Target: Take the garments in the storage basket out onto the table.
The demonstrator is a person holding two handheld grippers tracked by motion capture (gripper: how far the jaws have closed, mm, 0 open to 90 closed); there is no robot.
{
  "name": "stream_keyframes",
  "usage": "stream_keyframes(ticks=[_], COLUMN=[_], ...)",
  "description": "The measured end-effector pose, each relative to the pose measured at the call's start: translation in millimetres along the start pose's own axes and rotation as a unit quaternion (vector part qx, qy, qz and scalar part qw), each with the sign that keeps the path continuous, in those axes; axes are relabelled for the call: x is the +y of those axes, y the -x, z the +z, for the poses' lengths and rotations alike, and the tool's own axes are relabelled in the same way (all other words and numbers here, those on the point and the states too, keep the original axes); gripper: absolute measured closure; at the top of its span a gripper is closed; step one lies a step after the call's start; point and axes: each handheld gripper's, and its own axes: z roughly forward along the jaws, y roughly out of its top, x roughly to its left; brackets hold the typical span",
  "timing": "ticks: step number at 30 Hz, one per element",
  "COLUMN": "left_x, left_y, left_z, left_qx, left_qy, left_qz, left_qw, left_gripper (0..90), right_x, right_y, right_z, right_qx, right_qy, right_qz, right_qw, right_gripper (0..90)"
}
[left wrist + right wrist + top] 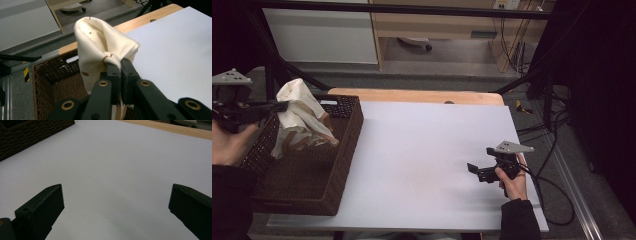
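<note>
The left gripper (120,65) pinches a cream cloth (301,117) above the basket (312,185); the right gripper (475,171), jaws spread, waits over the bare worktop (422,150). Laying it down looks left.

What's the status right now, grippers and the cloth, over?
Left gripper shut on cream cloth, held up over wicker basket. Right gripper open, low over bare white table. Nothing in the way.

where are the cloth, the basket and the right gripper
cream cloth (100,47), left gripper view, on its bunched upper fold above the shut jaws.
wicker basket (344,150), high view, on its outer right wall.
right gripper (475,171), high view, midway between its open jaws over the white tabletop.
</note>
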Motion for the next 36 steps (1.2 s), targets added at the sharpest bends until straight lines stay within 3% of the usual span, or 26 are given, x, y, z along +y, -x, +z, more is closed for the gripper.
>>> stream_keyframes(ticks=[19, 36], left_x=[22.2, 42.2], left_y=[15.1, 36.3], left_z=[-12.5, -13.0], left_qx=[-0.018, -0.037], left_qy=[0.01, 0.019], left_qz=[0.015, 0.035], left_qw=[0.9997, 0.9985], left_gripper=[86.4, 86.4], right_x=[-0.4, -0.3], right_y=[-0.4, -0.4], right_z=[0.9, 0.5], right_qx=[0.001, 0.001], right_qy=[-0.004, -0.003], right_qz=[-0.001, 0.0], right_qw=[1.0, 1.0], right_gripper=[0.6, 0.6])
